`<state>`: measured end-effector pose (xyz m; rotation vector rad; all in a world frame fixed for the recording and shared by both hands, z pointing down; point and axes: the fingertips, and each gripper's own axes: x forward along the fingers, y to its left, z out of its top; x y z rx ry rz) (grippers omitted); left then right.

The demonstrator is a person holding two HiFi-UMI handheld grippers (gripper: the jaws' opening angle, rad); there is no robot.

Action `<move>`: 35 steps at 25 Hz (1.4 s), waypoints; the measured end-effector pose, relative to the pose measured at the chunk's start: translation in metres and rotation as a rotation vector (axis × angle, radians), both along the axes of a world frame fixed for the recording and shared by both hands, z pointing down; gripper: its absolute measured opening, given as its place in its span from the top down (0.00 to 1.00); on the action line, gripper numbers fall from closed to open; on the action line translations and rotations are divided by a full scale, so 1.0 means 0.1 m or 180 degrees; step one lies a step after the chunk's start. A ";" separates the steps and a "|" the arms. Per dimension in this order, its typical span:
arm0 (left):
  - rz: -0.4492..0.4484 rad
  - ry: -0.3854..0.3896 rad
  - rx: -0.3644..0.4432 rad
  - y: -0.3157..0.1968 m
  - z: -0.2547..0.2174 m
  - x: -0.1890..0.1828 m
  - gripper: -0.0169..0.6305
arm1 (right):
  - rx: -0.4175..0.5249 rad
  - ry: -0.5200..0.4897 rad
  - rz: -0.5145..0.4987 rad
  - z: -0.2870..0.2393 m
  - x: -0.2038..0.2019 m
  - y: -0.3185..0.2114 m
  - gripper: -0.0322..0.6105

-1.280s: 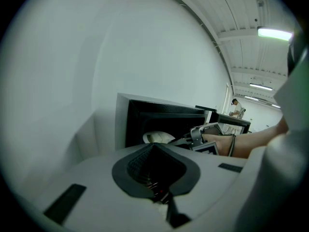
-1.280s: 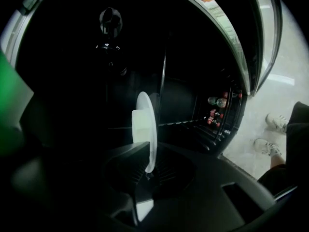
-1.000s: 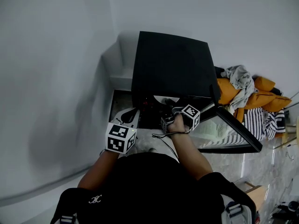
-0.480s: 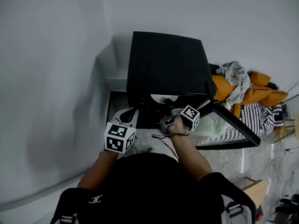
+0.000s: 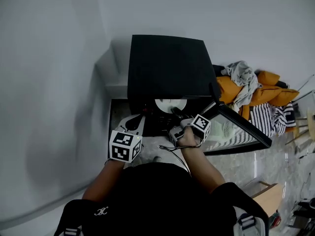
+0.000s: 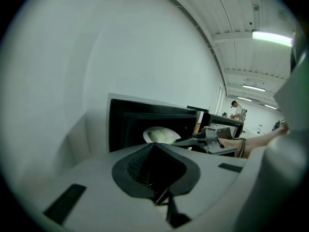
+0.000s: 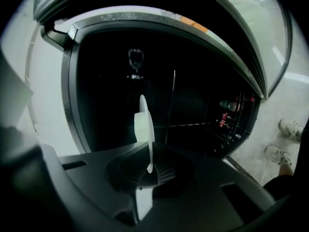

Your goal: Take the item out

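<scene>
right gripper (image 7: 147,172): jaws clenched on rim of white plate (image 7: 145,124). plate sits at the mouth of the open black microwave (image 5: 167,65), seemingly not yet clear of the cavity. left gripper (image 6: 157,173): jaws together, empty, just outside. remaining: draw plate fully out.

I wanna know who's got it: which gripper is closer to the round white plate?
Right. The right gripper holds the round white plate by its rim; the left gripper sits to its left, not touching.
</scene>
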<state>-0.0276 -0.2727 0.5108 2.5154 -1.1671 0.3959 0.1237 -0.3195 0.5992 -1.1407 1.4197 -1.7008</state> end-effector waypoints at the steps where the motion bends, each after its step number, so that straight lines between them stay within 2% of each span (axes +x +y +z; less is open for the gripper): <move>1: 0.0011 0.0004 -0.0001 0.00 0.00 0.01 0.97 | 0.0012 0.0001 0.0002 -0.02 0.01 0.03 0.91; 20: 0.0287 0.0070 -0.0046 -0.05 0.03 0.26 0.97 | 0.0068 -0.0074 -0.0014 -0.16 0.01 0.72 0.91; 31: 0.0458 0.0086 -0.0088 -0.06 0.05 0.39 0.97 | 0.0091 -0.0197 0.0127 -0.34 0.11 1.22 0.91; 35: 0.0562 0.0087 -0.0103 -0.03 0.06 0.48 0.97 | 0.0111 -0.0153 0.0218 -0.39 0.18 1.37 0.91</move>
